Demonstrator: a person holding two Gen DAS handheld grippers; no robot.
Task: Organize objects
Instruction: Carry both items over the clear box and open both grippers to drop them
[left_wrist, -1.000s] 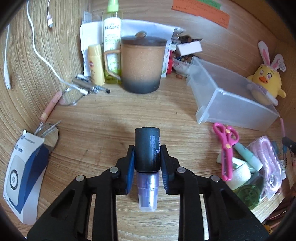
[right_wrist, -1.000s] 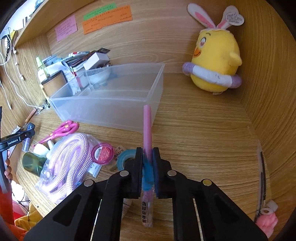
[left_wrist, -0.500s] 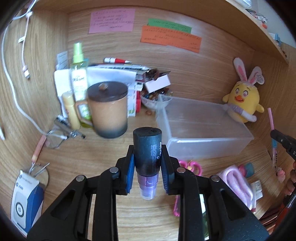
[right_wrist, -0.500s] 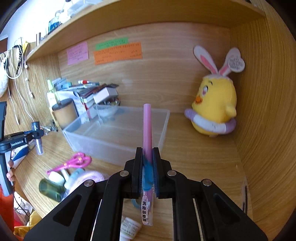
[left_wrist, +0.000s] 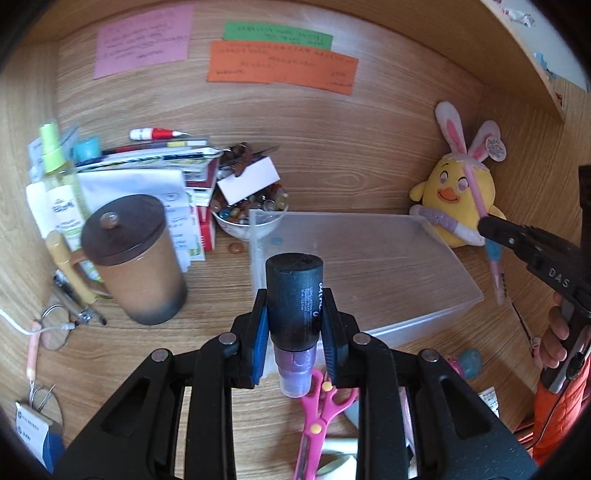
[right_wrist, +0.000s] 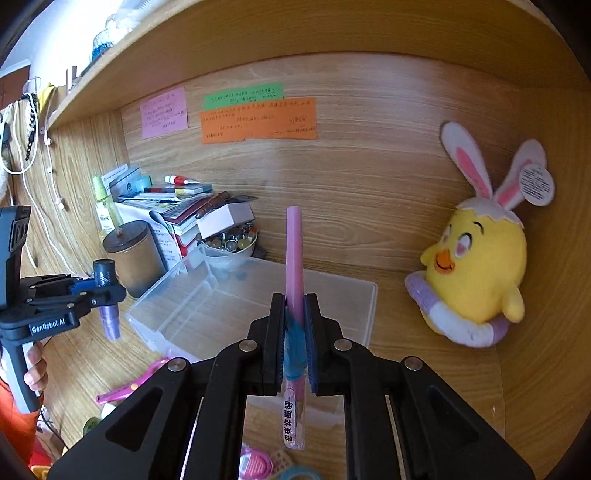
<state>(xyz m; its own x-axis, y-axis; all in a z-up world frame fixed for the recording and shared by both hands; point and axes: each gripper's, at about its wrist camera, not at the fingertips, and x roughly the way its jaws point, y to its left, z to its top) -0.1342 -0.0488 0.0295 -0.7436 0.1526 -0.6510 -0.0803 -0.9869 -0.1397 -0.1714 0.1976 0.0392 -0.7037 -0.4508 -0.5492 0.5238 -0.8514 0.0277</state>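
My left claw (left_wrist: 294, 321) squeezes a small black tube with a purple end (left_wrist: 294, 317) above the clear plastic box (left_wrist: 399, 273). My right claw (right_wrist: 294, 332) pinches a long pink pen (right_wrist: 294, 258) over that box too.

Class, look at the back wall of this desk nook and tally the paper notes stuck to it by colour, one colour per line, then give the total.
Pink note: 1
Green note: 1
Orange note: 1
Total: 3
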